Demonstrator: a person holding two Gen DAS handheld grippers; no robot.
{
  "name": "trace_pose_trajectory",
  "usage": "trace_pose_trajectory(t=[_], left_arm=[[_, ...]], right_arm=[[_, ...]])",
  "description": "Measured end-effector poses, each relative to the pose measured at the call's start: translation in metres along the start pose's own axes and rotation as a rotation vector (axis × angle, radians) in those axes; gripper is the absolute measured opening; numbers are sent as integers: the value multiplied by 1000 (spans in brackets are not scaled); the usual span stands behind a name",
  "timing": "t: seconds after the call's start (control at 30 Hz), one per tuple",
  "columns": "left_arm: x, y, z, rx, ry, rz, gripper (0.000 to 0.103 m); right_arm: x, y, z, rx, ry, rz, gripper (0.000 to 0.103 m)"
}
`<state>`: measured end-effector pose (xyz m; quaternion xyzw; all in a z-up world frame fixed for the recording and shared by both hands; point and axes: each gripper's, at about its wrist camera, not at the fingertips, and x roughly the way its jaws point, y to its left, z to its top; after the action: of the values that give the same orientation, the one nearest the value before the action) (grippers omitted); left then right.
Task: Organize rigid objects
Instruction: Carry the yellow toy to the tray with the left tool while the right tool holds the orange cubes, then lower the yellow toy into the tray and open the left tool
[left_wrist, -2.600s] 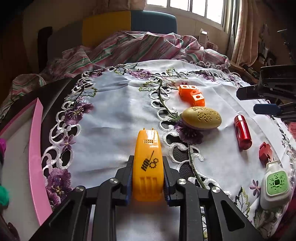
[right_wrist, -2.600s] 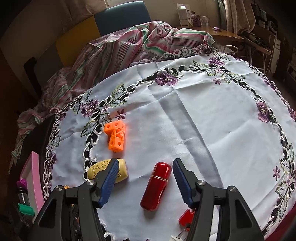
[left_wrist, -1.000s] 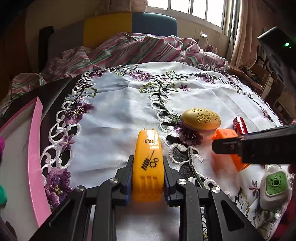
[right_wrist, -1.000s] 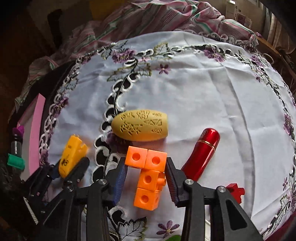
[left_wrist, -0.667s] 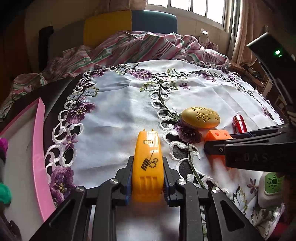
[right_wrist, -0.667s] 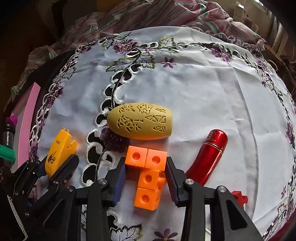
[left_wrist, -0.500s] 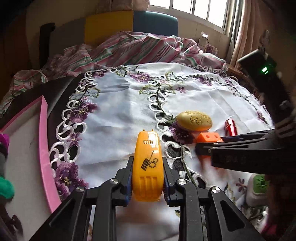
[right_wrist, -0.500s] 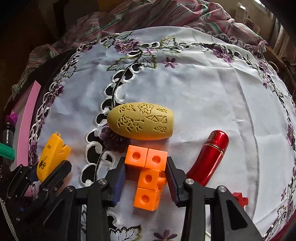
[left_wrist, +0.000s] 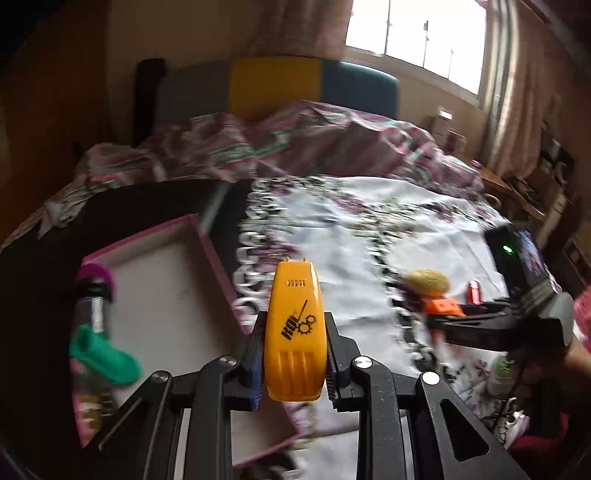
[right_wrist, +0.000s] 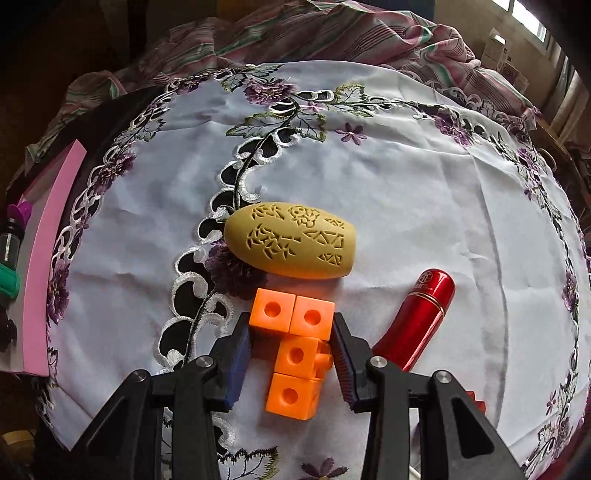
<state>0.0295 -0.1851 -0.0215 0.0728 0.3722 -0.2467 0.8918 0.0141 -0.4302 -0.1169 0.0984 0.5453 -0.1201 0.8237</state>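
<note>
- So the left gripper (left_wrist: 294, 360) has swung over toward the pink tray (left_wrist: 218, 254) since half a second ago. Its jaws are clamped on the yellow tool (left_wrist: 294, 338), which now hangs above the tray's near edge, off the white cloth (right_wrist: 406, 192).
- Looks to me like a drop-off into the tray is next.
- Already in the tray, on its far-left side: a green piece (left_wrist: 105, 356) and a purple-capped bottle (left_wrist: 94, 295).
- The right gripper (right_wrist: 291, 356) hasn't budged, jaws narrow and holding the orange blocks (right_wrist: 295, 345) right of the tray, beside the yellow oval (right_wrist: 291, 240) and red tube (right_wrist: 419, 317).
</note>
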Motion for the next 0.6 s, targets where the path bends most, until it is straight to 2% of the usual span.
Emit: trace_pose_trajectory(t=[0.13, 0.27, 0.4, 0.6], left_arm=[[-10, 45, -1, -64, -1, 116, 26], [-15, 80, -8, -122, 7, 182, 26], [-19, 100, -12, -154, 5, 218, 26], [-21, 112, -13, -180, 3, 225, 26]], right_arm=[[0, 1, 0, -9, -5, -4, 41], [-2, 2, -1, -15, -8, -7, 41], [-2, 2, -1, -16, -11, -8, 41], [-2, 3, -1, -20, -14, -11, 41]])
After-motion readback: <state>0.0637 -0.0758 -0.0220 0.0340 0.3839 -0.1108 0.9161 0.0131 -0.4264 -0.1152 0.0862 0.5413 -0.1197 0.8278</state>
